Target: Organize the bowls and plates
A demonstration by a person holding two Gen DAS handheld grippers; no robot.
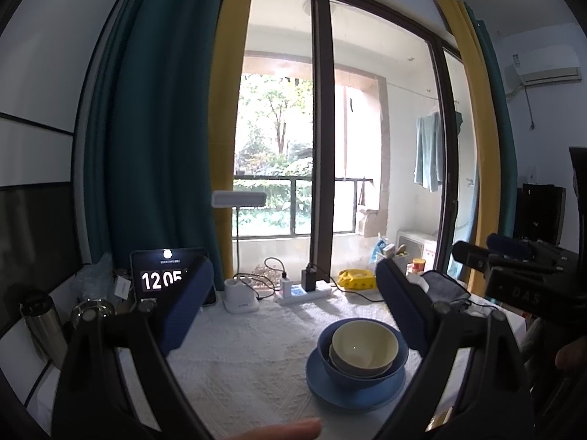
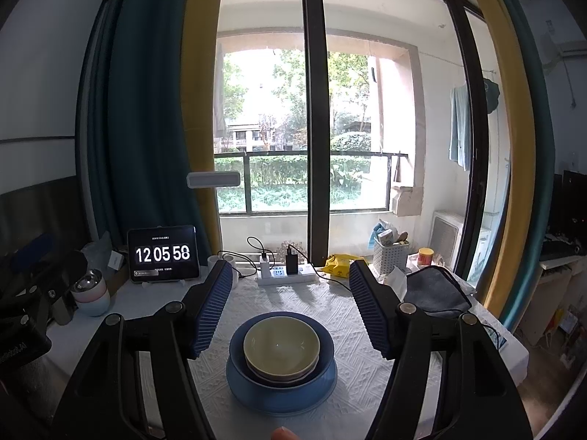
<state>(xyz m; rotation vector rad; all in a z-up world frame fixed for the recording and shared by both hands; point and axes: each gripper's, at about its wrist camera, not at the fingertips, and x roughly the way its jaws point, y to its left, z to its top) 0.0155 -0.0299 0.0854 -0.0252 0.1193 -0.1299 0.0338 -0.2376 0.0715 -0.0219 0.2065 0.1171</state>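
A fingertip of the person shows at the very bottom edge of the right wrist view, just in front of the right tool. This tool is wide open and holds nothing; its two blue ribbed fingers stand apart on both sides of the stack, above it and not touching it. The left tool is also open and empty, and the stack lies low between its fingers, nearer to the right one.

The stack sits on the white textured cloth of the counter, near its front. At the bottom is a blue plate. On it stands a blue bowl, and inside that a cream bowl is nested; a second pale rim just under it suggests one more bowl, but I cannot tell for sure. The cream bowl looks empty.

I judge the dishes are put like this, widest below and smallest on top, so that they take little place and stay stable. The organizing seems nearly or fully done, and both tools look simply held clear of the stack.

Behind, along the window, stand a clock display and a power strip.
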